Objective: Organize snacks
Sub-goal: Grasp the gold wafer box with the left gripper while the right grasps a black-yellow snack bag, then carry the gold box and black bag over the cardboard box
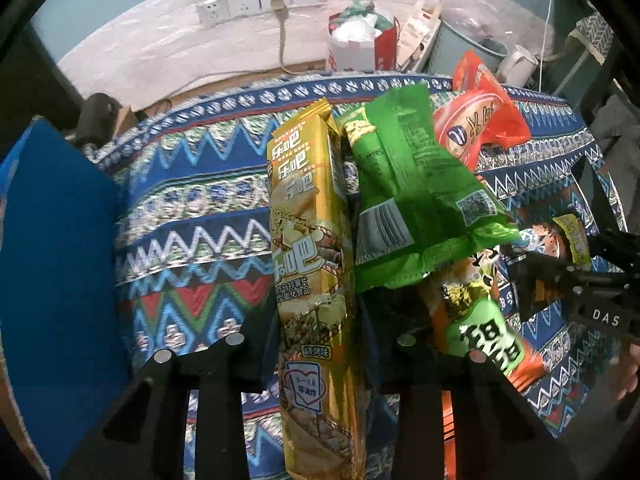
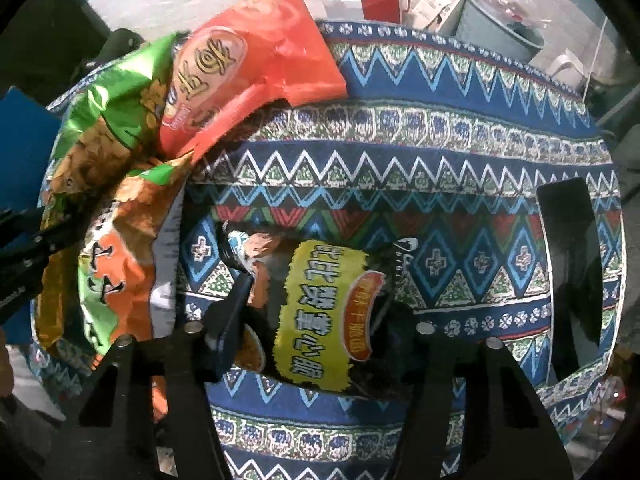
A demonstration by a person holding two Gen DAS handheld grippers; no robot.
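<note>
A long gold snack pack runs up between the fingers of my left gripper, which is shut on its lower part. To its right lie a green pack, an orange-red pack and a green-and-orange pack, overlapping in a heap. In the right wrist view my right gripper is shut on a dark pack with a yellow label that lies on the patterned cloth. The same heap shows at the left there: green pack, orange-red pack, green-and-orange pack.
A blue box stands at the table's left edge. A black flat object rests on the cloth at the right. Behind the table are a red-and-white bag, a bucket, a white kettle and wall sockets.
</note>
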